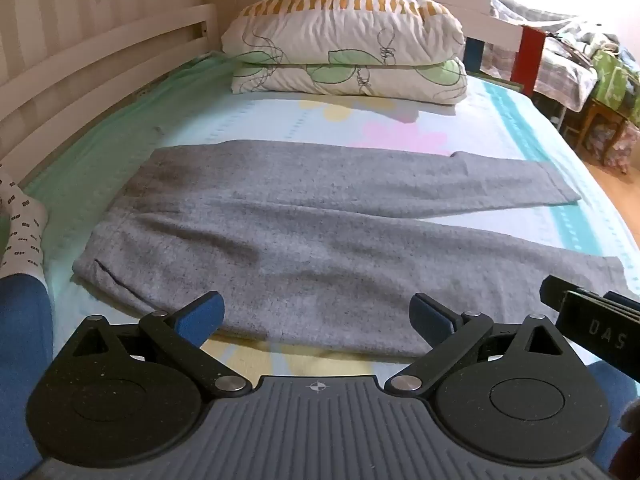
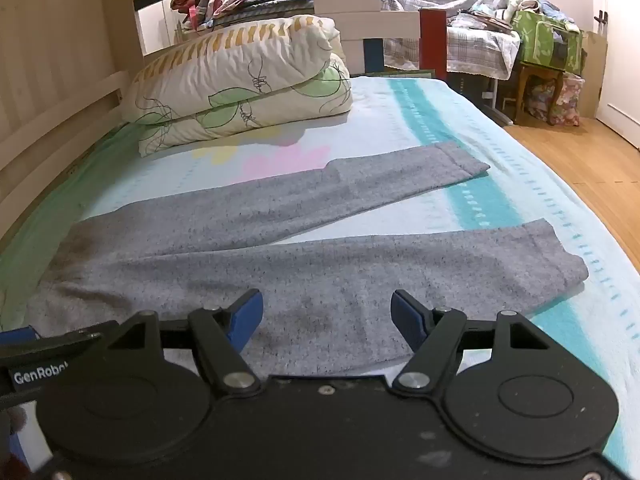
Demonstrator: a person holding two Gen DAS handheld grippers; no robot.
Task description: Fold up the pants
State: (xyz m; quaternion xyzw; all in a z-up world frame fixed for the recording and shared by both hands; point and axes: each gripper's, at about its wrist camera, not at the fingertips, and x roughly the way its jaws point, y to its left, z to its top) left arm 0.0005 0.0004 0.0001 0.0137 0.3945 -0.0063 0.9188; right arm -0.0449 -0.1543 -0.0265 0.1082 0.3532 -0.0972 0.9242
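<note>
Left wrist view takes in the bed (image 1: 520,128) first, its pale sheet carrying the whole scene. The pants (image 1: 304,240) lie flat across the middle of it, waistband toward the slatted bed rail (image 1: 100,64), both legs spread apart and running toward the open floor side. Laid out like this they look ready for a first fold, probably one leg over the other, and no fold has been made yet. Behind them a folded quilt (image 1: 344,48) sits at the far end, well apart from the fabric and out of the way. At the waistband end a socked foot (image 1: 22,224) rests on the sheet, near the pants and possibly in the way of a grab there. The left gripper (image 1: 316,316) hangs over the near edge of the pants, jaws wide, holding nothing. The right gripper (image 2: 326,316) hovers over the near leg, jaws apart but narrower, also empty.
</note>
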